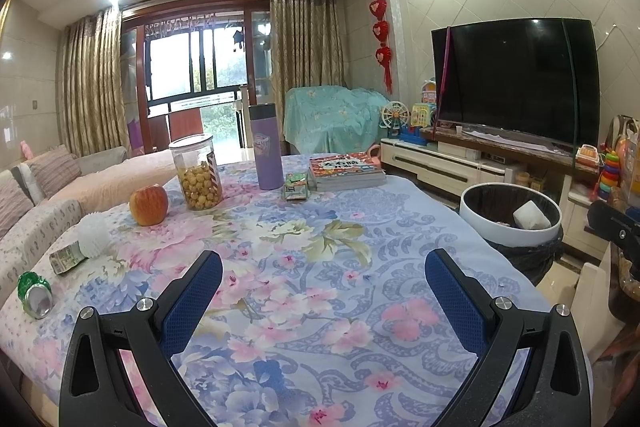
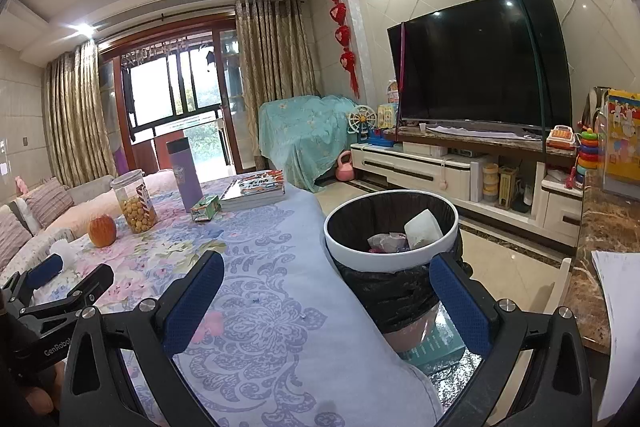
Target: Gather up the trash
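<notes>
Overhead, both tools hang above the counter (image 1: 304, 267) with its floral cloth. Left hand-held gripper (image 1: 323, 297): jaws spread wide, nothing between them, touching nothing. Right hand-held gripper (image 2: 326, 301): likewise wide apart and empty, one finger over the cloth edge, the other in front of the trash bin (image 2: 390, 227).

Bin stands just beside the counter's right edge, white rim, black liner; inside, a white cup-like piece (image 2: 422, 229) and crumpled wrappers (image 2: 384, 241).

Trash on the counter's left edge: crushed green can (image 1: 35, 295), flattened green wrapper (image 1: 67, 258), white crumpled ball (image 1: 94, 235). Small green carton (image 1: 296, 185) lies by the purple flask (image 1: 266, 147).

Clear jar (image 1: 197, 171), lid on, about half full of yellow balls; apple (image 1: 149, 205) beside it.
</notes>
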Demonstrator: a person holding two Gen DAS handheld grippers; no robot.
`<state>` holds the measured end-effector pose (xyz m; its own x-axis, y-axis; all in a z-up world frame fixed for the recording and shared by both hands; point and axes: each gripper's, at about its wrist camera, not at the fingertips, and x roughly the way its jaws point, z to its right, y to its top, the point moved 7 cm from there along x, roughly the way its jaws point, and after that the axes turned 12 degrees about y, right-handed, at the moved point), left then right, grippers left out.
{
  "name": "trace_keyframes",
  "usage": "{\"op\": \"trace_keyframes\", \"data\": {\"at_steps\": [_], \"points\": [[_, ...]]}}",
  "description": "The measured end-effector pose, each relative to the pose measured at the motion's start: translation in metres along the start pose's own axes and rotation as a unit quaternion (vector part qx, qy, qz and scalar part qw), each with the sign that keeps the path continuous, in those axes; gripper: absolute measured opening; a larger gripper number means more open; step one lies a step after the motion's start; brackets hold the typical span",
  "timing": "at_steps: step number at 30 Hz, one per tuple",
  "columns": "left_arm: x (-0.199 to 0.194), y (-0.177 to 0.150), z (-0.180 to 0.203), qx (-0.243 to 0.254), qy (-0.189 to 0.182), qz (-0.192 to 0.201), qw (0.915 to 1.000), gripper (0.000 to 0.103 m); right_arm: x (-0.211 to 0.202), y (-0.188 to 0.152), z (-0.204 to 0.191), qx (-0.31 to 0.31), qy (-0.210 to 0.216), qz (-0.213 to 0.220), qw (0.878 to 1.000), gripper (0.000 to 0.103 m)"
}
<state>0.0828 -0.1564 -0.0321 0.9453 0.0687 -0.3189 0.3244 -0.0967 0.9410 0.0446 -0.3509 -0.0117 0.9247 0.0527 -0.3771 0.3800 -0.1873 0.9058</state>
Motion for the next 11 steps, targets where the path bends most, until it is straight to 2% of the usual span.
{"op": "trace_keyframes", "data": {"at_steps": [11], "points": [[0.0007, -0.0004, -0.0015, 0.0, -0.009, -0.002, 1.0, 0.103, 0.0006, -0.0044, -0.0048, 0.01, 0.001, -0.006, 1.0, 0.103]]}}
